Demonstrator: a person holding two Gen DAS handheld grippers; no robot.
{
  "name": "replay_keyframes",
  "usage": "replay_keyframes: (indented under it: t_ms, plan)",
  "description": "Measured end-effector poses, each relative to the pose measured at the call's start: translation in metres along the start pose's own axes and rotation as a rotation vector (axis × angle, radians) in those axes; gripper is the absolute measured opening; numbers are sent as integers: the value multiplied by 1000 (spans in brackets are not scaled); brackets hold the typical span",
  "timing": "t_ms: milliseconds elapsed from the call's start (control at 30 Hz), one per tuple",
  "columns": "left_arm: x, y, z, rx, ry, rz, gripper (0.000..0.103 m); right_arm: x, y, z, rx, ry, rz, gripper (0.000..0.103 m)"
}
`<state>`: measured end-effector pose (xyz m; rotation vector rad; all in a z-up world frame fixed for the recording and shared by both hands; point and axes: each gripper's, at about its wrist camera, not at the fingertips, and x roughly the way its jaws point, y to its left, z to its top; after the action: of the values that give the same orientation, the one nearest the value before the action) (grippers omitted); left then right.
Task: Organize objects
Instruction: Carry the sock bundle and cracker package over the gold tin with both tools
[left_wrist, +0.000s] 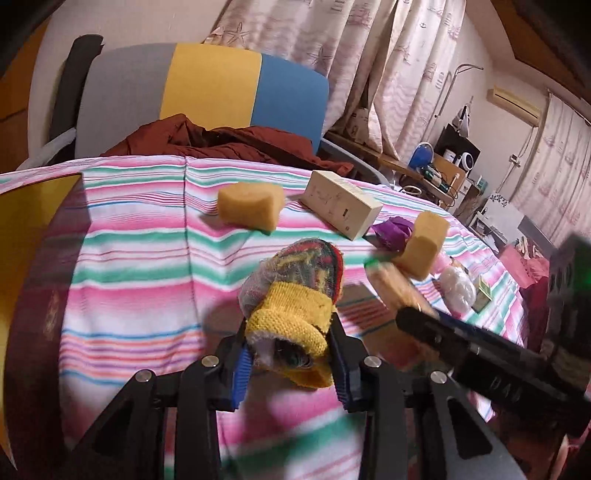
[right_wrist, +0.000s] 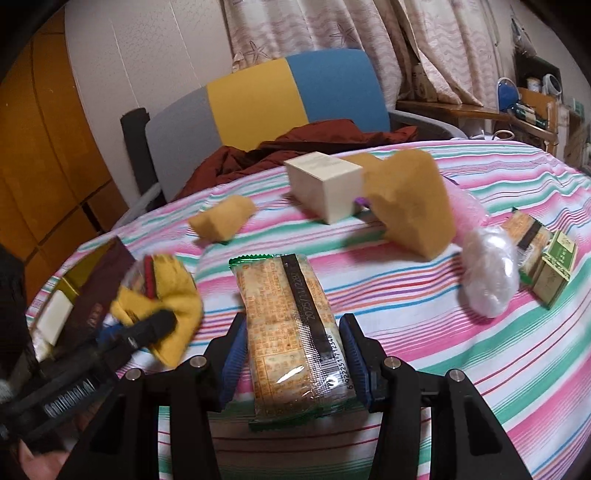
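Observation:
My left gripper (left_wrist: 290, 360) is shut on a rolled sock (left_wrist: 295, 291) with a yellow cuff, held above the striped cloth (left_wrist: 147, 258). My right gripper (right_wrist: 291, 350) is shut on a cracker packet (right_wrist: 291, 332) in clear wrap, also above the cloth. The right gripper and its packet (left_wrist: 395, 291) show blurred at the right of the left wrist view. The left gripper with the sock (right_wrist: 166, 295) shows at the left of the right wrist view.
On the cloth lie two yellow sponges (left_wrist: 251, 206) (left_wrist: 424, 243), a cream box (left_wrist: 340, 203), a purple item (left_wrist: 391, 229), a white bag (right_wrist: 487, 273), a second cracker packet (right_wrist: 524, 229), a green box (right_wrist: 554, 269). A dark red and gold box (left_wrist: 37, 277) stands left. A chair (left_wrist: 207, 99) with red fabric stands behind.

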<state>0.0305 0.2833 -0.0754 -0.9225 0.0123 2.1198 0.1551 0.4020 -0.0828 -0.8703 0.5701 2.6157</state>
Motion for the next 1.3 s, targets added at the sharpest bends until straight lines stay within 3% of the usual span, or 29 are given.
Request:
replay_keyframes:
  t_ms: [100,300,567,867,1033,1300]
  plan:
    - [-11,-2,-5,17,-8,16,36,-4,12,-2,3,3,17,50]
    - [-56,5,-16,-25,-49,-25,36,-5,28,-9,22,44,51,50]
    - [-120,29,-24,-71,-134,9,36,-15,80,-11,-37,62,185,50]
    - [-178,85,-29,-185,-223,141,36,-35,163,-7,-172,55,361,50]
    - [-203,126,-31,-289,-263,255,36,-36,206,-8,-221,87,443,50]
    - [-206,179,-39,-388,-204,348,36,-22,250,-16,-243,148,483,51]
